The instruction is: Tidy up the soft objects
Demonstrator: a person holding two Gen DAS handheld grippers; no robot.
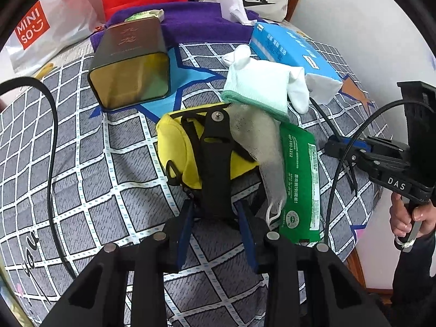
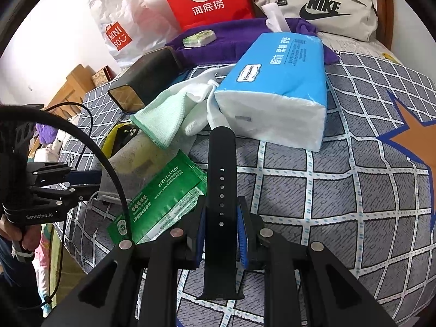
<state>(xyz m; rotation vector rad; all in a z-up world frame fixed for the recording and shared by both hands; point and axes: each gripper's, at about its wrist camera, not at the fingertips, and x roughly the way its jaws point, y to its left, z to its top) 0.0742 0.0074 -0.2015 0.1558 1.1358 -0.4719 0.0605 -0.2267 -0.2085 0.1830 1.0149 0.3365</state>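
Note:
In the left wrist view my left gripper is shut on a black strap piece with a metal stud, which stands up over a yellow pouch. My right gripper is shut on a longer black strap with a row of holes, held above the checked bedspread. A mint cloth, white socks, a greyish mesh bag and a green packet lie piled beside the pouch. The right gripper also shows at the right edge of the left wrist view.
A dark tin lies on its side at the back left. A blue tissue pack sits behind the pile, on a purple towel. Red, white and beige bags line the back. The bed's edge drops off on the right. Cables hang near both grippers.

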